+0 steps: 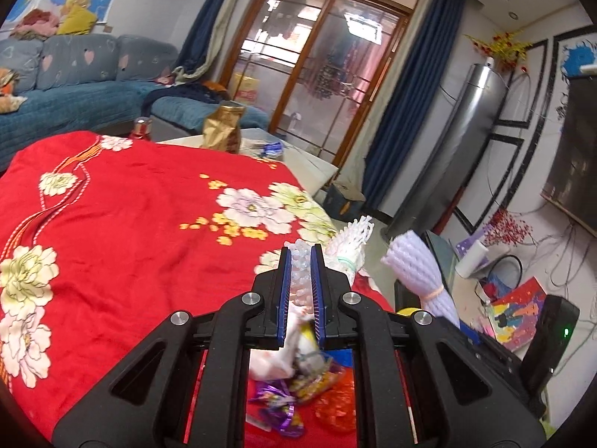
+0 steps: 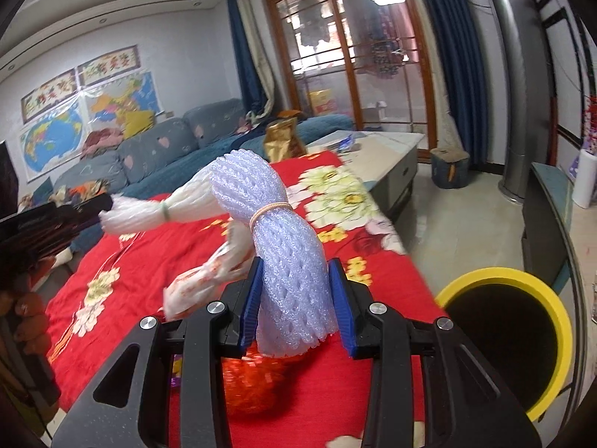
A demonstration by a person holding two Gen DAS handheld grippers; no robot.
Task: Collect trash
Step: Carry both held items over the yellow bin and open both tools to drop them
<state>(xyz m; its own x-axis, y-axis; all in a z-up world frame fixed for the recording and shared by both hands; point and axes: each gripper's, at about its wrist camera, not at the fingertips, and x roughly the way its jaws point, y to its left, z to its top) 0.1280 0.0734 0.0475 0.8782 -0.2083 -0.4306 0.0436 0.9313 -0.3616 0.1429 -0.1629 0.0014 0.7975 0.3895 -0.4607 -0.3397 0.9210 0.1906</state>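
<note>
Above red floral cloth (image 2: 328,403), right claw (image 2: 298,295) squeezes banded foam-net bundle (image 2: 276,224).

A: The left claw (image 1: 300,257) is matt black plastic with ribbed blue pads and shiny metal bolts, same as the right claw (image 2: 298,272). What's it pinching?

B: A white foam net bundle (image 1: 349,246), soft and open-meshed. The right one squeezes a lilac foam net roll (image 2: 276,231), spongy, tied with a rubber band.

A: And underneath?

B: A red blanket (image 1: 130,201), plush matt cloth with printed flowers. Glossy crinkled candy wrappers (image 1: 283,407) lie at six o'clock.

A: At four o'clock from the right claw?

B: A bin (image 2: 552,298), its yellow rim smooth plastic.
</note>
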